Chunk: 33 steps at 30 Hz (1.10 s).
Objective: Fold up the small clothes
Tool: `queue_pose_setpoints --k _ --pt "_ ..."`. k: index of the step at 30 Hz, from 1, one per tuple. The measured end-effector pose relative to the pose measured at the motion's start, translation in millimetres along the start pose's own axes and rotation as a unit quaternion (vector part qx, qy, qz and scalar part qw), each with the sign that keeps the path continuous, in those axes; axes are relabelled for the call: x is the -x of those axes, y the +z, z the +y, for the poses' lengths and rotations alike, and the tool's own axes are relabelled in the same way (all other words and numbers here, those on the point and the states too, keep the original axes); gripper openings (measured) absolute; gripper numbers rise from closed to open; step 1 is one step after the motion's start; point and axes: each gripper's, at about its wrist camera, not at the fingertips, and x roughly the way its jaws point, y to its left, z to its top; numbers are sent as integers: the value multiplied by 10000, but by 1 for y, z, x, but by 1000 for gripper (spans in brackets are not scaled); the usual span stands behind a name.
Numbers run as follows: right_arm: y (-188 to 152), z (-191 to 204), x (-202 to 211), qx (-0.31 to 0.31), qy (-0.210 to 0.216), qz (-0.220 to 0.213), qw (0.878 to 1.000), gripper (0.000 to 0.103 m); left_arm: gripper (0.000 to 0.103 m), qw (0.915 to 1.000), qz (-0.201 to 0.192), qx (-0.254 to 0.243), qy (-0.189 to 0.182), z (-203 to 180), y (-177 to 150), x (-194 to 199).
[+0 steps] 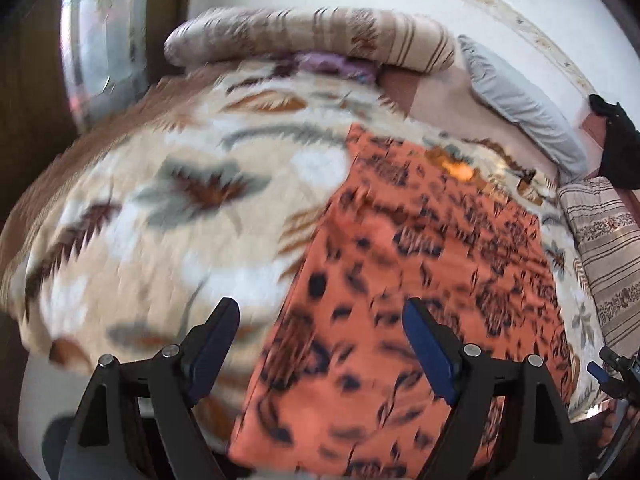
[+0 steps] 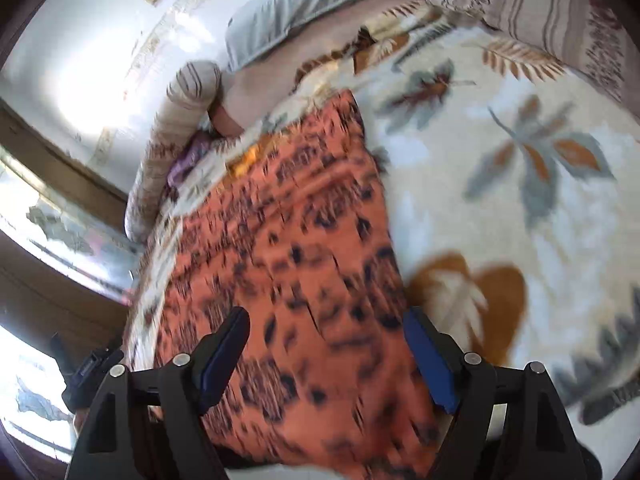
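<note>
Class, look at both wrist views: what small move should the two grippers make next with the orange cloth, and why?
Probably lower both to the cloth's near edge and pinch it. The orange cloth lies flat on the leaf-patterned blanket, and the left gripper and right gripper hang above it, open and empty.

The cloth (image 1: 420, 280) lies spread flat on the blanket (image 1: 160, 200) that covers the bed, filling the lower middle of both views. In my left view, a rolled bolster (image 1: 304, 36) lies across the top behind it, a pillow (image 1: 520, 108) at upper right, and a cushion (image 1: 608, 248) at the right edge, beside the cloth.
</note>
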Motion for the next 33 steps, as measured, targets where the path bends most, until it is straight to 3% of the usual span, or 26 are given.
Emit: queue_pose_setpoints --k 3,6,10,15,18,22,23,27,32,33 --pt "-11 -3 6 137 -36 323 9994 82 84 9995 219 232 -7 6 -26 11" --pt "-16 -9 15 209 -71 349 9991 82 84 9985 233 372 -318 -7 -40 30" --pt "-22 -3 23 272 148 138 9994 82 84 9973 -38 119 -726 -45 -41 66" --pt "-17 17 37 429 461 -260 9977 82 85 9909 -671 -96 -1166 -84 -20 114" --pt "-14 25 38 574 525 -164 9968 83 93 9923 -872 -81 -870 -79 -15 112" --pt "-18 10 14 429 116 465 9979 83 93 9989 -314 332 -91 -33 -29 50" --pt "-20 4 9 371 48 612 9974 83 93 9988 13 442 201 -15 -35 26" --pt "-29 -16 -12 149 66 1082 9940 83 92 9951 570 712 375 20 -51 -18" --pt "-37 -23 -29 14 141 1295 9915 82 92 9952 725 547 358 27 -51 -31" --pt "-39 -24 -31 3 106 1322 9912 81 87 9946 841 461 389 27 -51 -35"
